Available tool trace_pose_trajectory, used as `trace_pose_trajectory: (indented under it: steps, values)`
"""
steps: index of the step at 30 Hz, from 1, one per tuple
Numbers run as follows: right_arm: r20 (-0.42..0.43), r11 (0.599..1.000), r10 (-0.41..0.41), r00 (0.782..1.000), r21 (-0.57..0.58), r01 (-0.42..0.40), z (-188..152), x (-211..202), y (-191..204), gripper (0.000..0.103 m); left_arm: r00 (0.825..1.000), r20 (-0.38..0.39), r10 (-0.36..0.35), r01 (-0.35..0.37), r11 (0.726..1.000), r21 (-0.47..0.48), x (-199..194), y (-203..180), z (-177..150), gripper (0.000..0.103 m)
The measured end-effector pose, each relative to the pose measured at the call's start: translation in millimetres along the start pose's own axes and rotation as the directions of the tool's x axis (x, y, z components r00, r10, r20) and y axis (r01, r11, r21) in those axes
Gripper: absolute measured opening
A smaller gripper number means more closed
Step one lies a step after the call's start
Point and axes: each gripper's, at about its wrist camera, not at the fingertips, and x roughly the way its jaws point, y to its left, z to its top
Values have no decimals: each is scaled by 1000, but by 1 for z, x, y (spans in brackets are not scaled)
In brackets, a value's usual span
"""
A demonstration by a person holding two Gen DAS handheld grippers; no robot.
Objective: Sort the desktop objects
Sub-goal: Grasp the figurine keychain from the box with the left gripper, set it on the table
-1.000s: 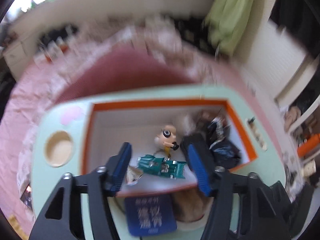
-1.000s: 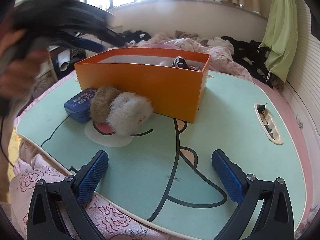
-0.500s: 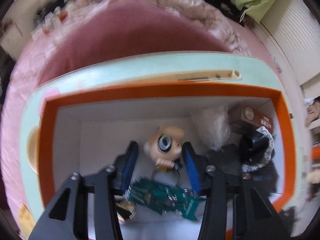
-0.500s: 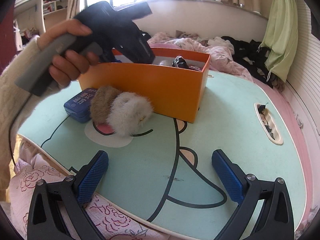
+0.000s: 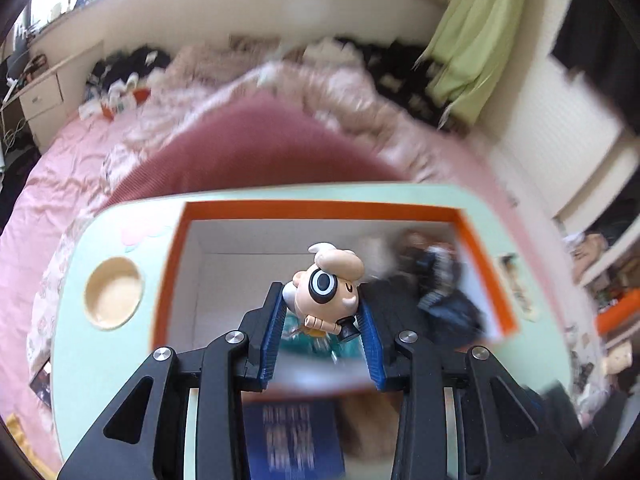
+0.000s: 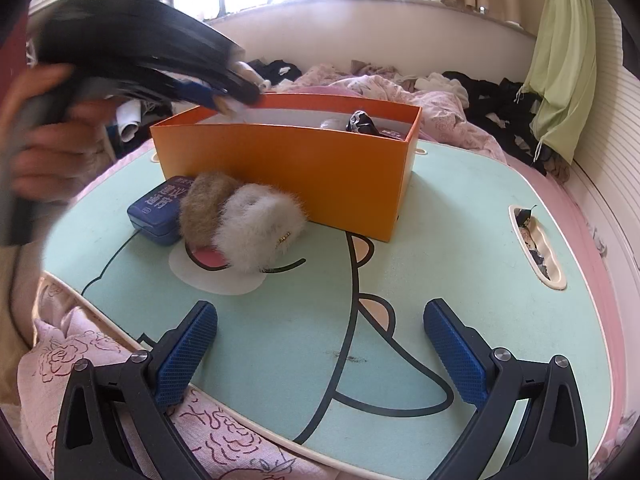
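Clearly, the left claw (image 5: 323, 322) is clamped on a small big-headed cartoon figurine (image 5: 327, 293), its blue pads (image 5: 273, 334) pressing the toy from both sides; the jaws have just been closing on it. The figurine hangs above the open orange box (image 5: 320, 211), whose white interior holds a blurred teal toy car (image 5: 316, 346) directly beneath and a dark jumble of items (image 5: 440, 296) toward the right end. From the right wrist view, the right claw (image 6: 320, 350) stands wide apart and grips nothing, hovering low over the near edge of the mint-green worktop (image 6: 460, 240). Just in front of the box lie a dark blue tin (image 6: 160, 210), a brown fluffy hair clip (image 6: 204, 208) and a white fluffy hair clip (image 6: 256, 232), touching one another. A person's hand (image 6: 44, 160) holds the left tool, blurred, at the box's left rim.
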Motion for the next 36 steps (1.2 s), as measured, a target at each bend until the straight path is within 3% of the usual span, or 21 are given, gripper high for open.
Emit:
trace_pose_trajectory:
  steps: [4,7,12,21,23,26,28,31,36]
  values:
    - [1,1000,21,1000,-17,-21,0,1,0,103,997,51,-51,51,999,-14,-40,14,-34,37]
    - [-2,1000,21,1000,-17,-21,-2,2,0,103,997,62,-40,42,998,-41,-48,26,-61,37]
    - [-7,1000,27,1000,-13,-27,-5,2,-2,103,1000,20,19,-19,999,-33,-22,36,-87,37]
    - [-9,999,34,999,-16,-34,-6,2,-3,103,996,86,-36,40,998,-45,-8,35,-90,36]
    - [-9,999,35,999,-15,-35,-7,1,-3,103,995,96,-40,45,998,-52,-9,35,-92,42]
    - [-9,999,36,999,-16,-36,-6,2,-4,103,990,138,-36,45,997,-66,-20,37,-97,61]
    - [-10,999,36,999,-17,-37,-5,2,-4,103,984,177,12,0,998,-64,-32,37,-104,83]
    - [-9,999,38,999,-18,-38,-4,2,-5,103,974,170,150,-139,988,-74,-37,38,-120,86]
    - [-9,999,40,999,-19,-40,-4,2,-6,103,969,171,180,-175,984,-42,-26,39,-146,87]
